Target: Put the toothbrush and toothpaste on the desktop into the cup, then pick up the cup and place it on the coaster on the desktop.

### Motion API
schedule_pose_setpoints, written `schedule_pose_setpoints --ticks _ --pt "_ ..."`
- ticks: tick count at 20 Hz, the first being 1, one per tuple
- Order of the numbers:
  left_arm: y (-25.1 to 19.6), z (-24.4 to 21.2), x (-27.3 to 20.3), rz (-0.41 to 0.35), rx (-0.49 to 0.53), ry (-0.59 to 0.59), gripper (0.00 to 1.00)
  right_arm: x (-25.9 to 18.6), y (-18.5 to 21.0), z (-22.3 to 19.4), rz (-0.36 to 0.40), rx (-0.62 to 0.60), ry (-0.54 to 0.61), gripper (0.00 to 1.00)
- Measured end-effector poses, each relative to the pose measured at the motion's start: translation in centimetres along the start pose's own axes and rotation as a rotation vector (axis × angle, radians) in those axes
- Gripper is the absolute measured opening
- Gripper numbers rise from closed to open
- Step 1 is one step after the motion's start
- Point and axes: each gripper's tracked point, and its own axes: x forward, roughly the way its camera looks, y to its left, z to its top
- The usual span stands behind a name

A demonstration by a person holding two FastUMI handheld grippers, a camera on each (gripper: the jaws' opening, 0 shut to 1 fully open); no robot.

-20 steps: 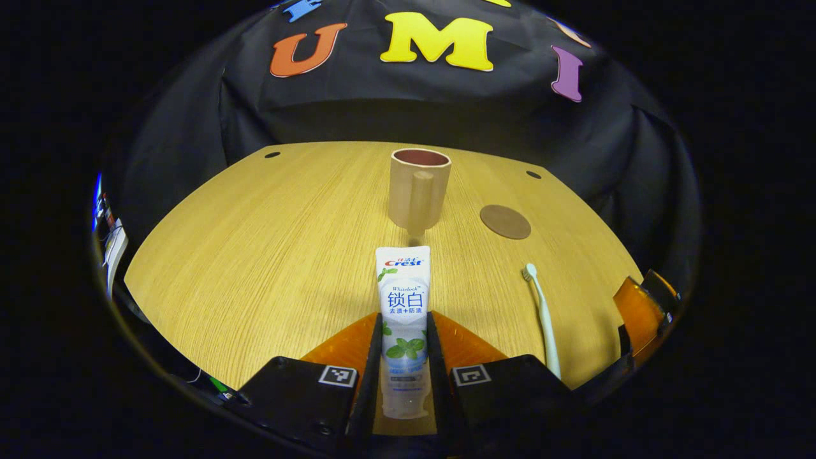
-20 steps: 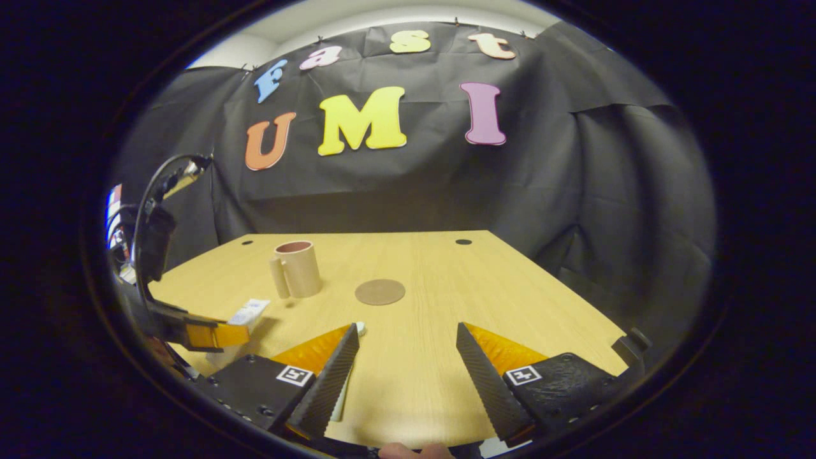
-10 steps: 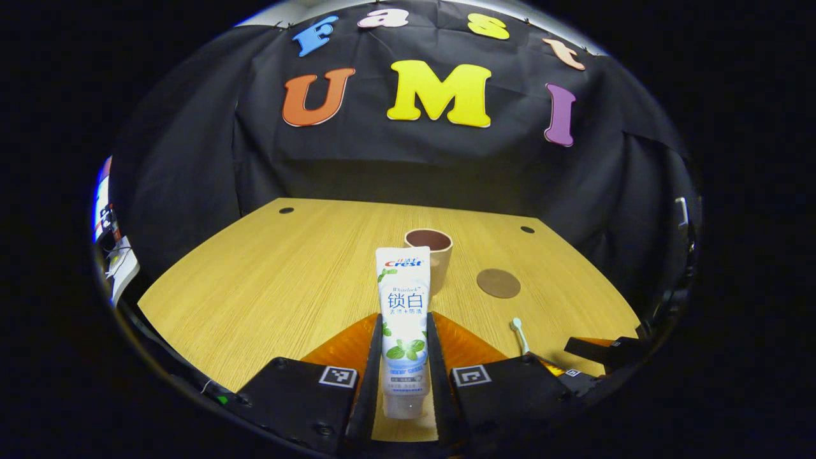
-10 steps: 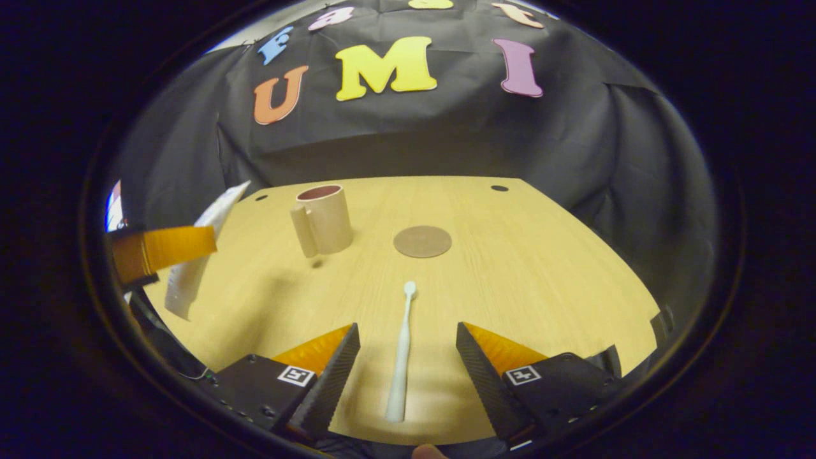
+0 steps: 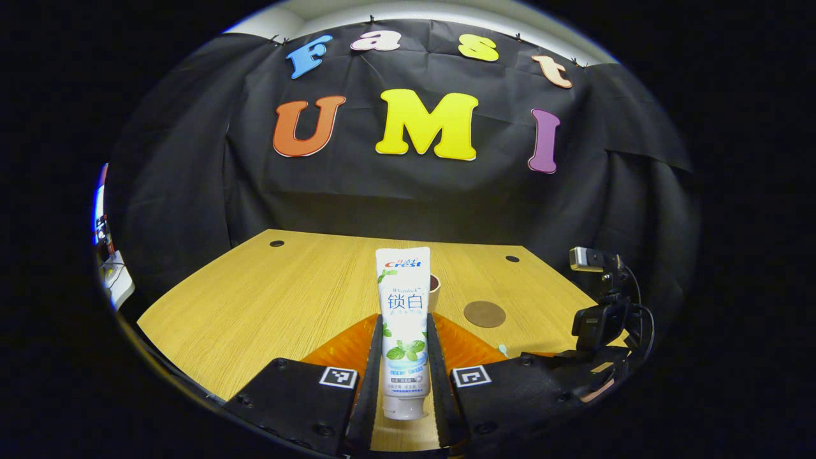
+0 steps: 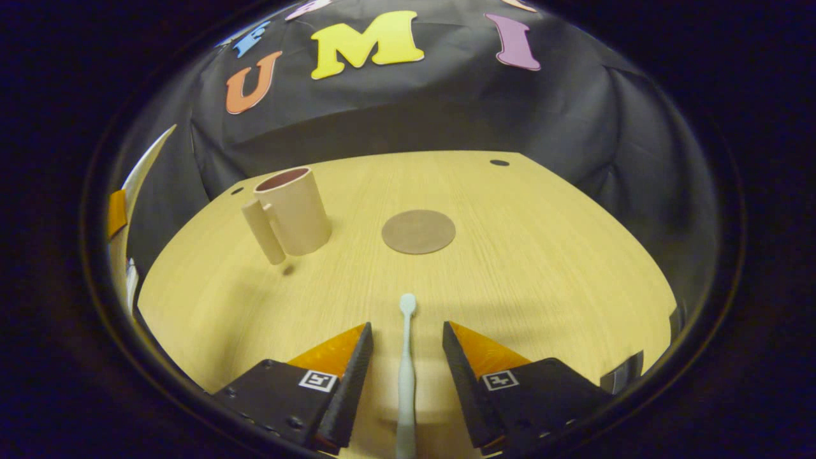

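Note:
My left gripper (image 5: pixel 403 317) is shut on the white toothpaste tube (image 5: pixel 403 319), held upright above the table. The tube hides most of the beige cup (image 5: pixel 435 284) behind it. In the right gripper view the cup (image 6: pixel 293 213) stands upright with its handle toward me, left of the round brown coaster (image 6: pixel 419 231). The white toothbrush (image 6: pixel 406 363) lies flat on the table, head toward the coaster. My right gripper (image 6: pixel 406 328) is low over it, open, with one finger on each side of the handle and not touching it.
The wooden table (image 6: pixel 542 255) has small dark holes near its far corners. The lifted tube (image 6: pixel 143 172) shows at the far left of the right gripper view. The right gripper's housing and cable (image 5: pixel 599 325) stand at the table's right edge.
The left gripper has risen with the toothpaste, so the cup looks lower and smaller. The right gripper moved forward and down over the toothbrush, and its fingers narrowed a little.

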Motion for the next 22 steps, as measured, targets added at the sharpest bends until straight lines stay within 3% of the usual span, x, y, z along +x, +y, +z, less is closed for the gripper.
schedule_pose_setpoints --ticks 1,2,4,5,14,17,22 --pt "0.0 0.4 0.0 -0.001 0.003 -0.009 0.4 -0.1 0.0 -0.2 -0.001 -0.02 0.011 0.6" --pt "0.0 0.6 0.0 -0.002 0.005 -0.017 0.4 0.3 0.1 -0.3 0.018 -0.041 0.006 0.59" --pt "-0.4 1.5 0.2 -0.01 0.002 -0.034 0.4 -0.4 0.9 -0.7 0.052 -0.04 0.012 0.15" --pt "-0.5 1.7 0.4 -0.012 0.008 -0.042 0.4 -0.3 0.8 -0.4 0.06 -0.038 0.005 0.02" --pt "1.1 6.9 7.6 -0.016 -0.063 -0.224 0.4 -3.4 1.1 1.0 0.195 0.025 -0.048 0.0" --pt "1.7 8.4 11.3 -0.001 -0.051 -0.255 0.4 -6.6 0.4 3.2 0.238 0.037 -0.148 0.0" --pt "0.2 8.3 15.9 -0.048 -0.101 -0.258 0.4 -10.6 -1.1 7.6 0.275 0.066 -0.331 0.0"
